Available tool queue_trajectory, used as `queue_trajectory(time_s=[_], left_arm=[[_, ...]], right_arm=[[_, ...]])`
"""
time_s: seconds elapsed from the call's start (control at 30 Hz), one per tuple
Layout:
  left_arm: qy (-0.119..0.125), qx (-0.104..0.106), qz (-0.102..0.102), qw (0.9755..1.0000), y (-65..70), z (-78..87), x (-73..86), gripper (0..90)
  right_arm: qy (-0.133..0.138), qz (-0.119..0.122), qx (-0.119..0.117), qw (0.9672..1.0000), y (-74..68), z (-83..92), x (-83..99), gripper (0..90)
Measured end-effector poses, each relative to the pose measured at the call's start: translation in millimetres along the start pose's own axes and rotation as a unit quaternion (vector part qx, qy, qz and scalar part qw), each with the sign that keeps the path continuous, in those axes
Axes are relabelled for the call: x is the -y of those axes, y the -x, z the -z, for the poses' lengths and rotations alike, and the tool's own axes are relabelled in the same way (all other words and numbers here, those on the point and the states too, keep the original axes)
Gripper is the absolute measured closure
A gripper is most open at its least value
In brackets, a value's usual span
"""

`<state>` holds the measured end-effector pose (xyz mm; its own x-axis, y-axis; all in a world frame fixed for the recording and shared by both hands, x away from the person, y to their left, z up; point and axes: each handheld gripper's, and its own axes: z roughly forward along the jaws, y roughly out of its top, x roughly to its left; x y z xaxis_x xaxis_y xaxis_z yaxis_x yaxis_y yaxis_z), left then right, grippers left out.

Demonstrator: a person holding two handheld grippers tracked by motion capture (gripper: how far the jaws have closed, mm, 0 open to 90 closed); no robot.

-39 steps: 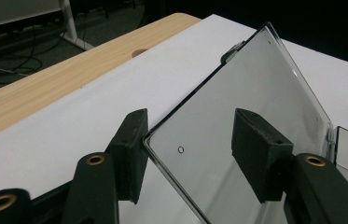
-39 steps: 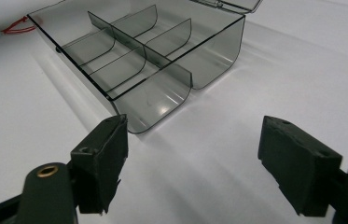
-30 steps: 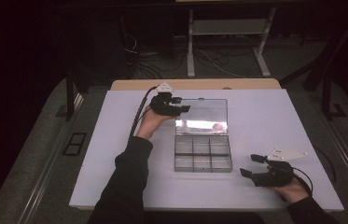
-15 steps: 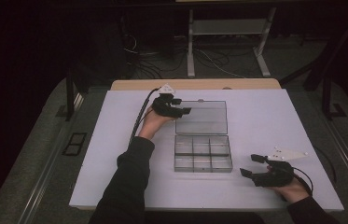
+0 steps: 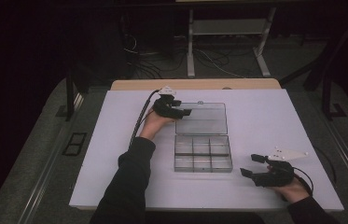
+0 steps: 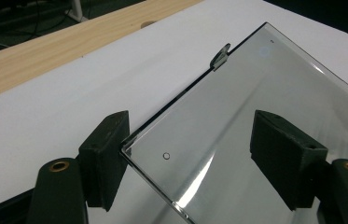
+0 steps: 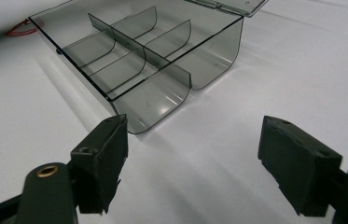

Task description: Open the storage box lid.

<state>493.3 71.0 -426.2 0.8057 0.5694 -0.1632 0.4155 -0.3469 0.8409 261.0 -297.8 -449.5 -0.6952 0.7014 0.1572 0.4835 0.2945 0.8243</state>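
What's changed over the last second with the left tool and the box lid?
The left tool has just been opening its jaws at the corner of the lid, which now lies flat and open, one pad against its edge. The right tool and the box tray stayed put.

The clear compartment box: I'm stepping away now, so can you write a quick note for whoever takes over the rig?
Left claw: open, jaws have just been opening, straddling the near-left corner of the lid, which lies flat on the white table.
Right claw: open, empty, resting on the table right of the compartment box.
Done: box stands open, compartments look empty.
Left: draw the left claw clear; whatever filling follows is not started.
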Motion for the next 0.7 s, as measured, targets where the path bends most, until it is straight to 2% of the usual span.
queue_trajectory(time_s=[0.27,0.3,0.57,0.63,0.67,0.7], left_arm=[[0.000,0.002,0.013,0.9999,-1.2,-4.4,3.1,26.8],[-0.004,0.001,0.009,1.0000,-2.2,-4.2,3.2,26.7],[-0.009,0.005,0.026,0.9996,-4.1,-8.3,7.4,25.5],[-0.015,0.006,0.022,0.9996,-5.6,-8.4,8.1,25.3],[-0.010,0.005,0.031,0.9994,-4.6,-9.8,8.6,25.1],[-0.014,0.006,0.028,0.9995,-5.5,-9.6,8.9,25.0]], right_arm=[[0.002,0.000,0.000,1.0000,0.5,0.7,-0.2,23.7],[0.001,0.000,0.000,1.0000,0.5,0.7,-0.2,23.7],[0.002,0.001,0.000,1.0000,0.4,0.9,-0.3,23.7],[0.001,0.001,0.000,1.0000,0.4,0.9,-0.3,23.7],[0.001,0.001,0.000,1.0000,0.4,0.9,-0.3,23.7],[0.001,0.001,0.000,1.0000,0.4,0.9,-0.3,23.7]])
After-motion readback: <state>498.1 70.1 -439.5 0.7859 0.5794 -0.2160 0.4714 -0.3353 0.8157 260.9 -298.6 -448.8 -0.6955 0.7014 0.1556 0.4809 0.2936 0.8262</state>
